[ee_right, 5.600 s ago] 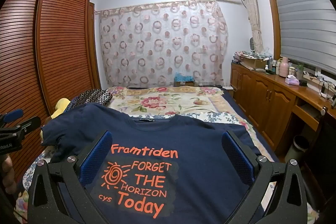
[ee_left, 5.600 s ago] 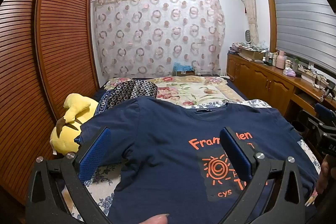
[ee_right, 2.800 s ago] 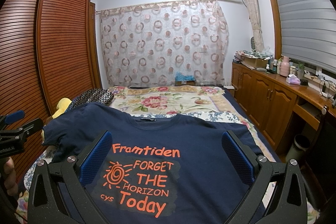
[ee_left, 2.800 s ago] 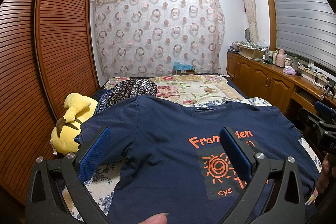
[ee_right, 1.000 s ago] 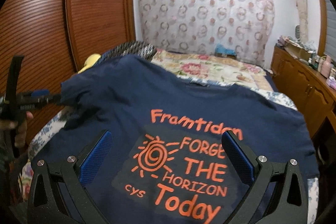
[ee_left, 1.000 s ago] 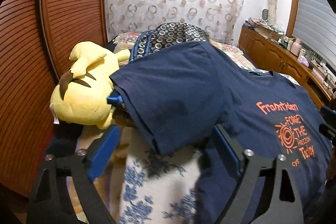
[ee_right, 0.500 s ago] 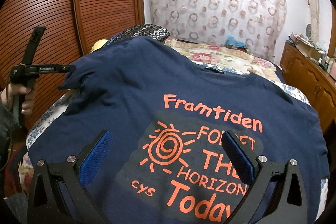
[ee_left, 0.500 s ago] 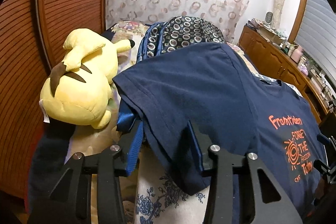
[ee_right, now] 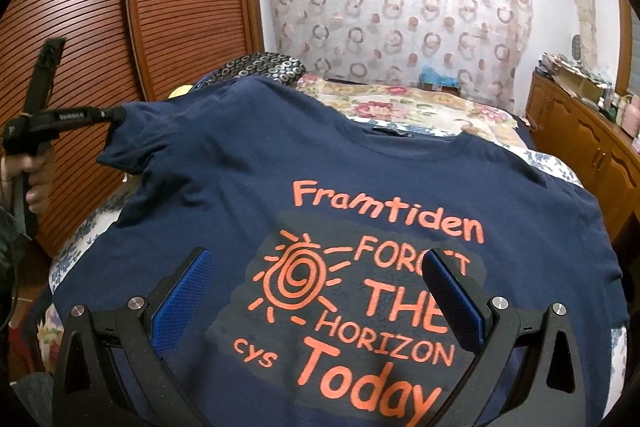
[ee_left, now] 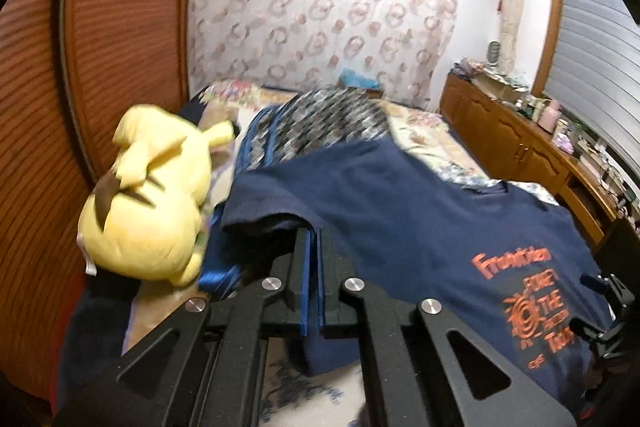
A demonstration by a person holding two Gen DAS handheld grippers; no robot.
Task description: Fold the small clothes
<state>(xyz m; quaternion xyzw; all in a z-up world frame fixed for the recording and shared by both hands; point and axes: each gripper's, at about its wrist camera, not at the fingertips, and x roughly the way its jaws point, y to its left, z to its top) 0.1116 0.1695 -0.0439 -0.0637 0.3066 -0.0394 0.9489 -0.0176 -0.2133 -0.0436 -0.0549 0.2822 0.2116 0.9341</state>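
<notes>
A navy T-shirt (ee_right: 380, 163) with orange print lies front-up on the bed; it also shows in the left wrist view (ee_left: 420, 211). My left gripper (ee_left: 313, 239) is shut on the hem of the shirt's left sleeve (ee_left: 264, 219). In the right wrist view the left gripper (ee_right: 116, 115) holds that sleeve (ee_right: 132, 143) lifted at the shirt's left side. My right gripper (ee_right: 316, 263) is open and empty, hovering over the orange print near the shirt's lower middle.
A yellow plush toy (ee_left: 148, 203) lies at the bed's left edge beside a patterned pillow (ee_left: 332, 123). A wooden slatted wardrobe (ee_right: 132, 3) stands on the left. A wooden cabinet (ee_left: 520, 147) with clutter runs along the right. A floral bedspread (ee_right: 408, 111) covers the far bed.
My left gripper moved left to the sleeve, closed on its hem and lifted it. My right gripper moved forward and lower over the print, still open.
</notes>
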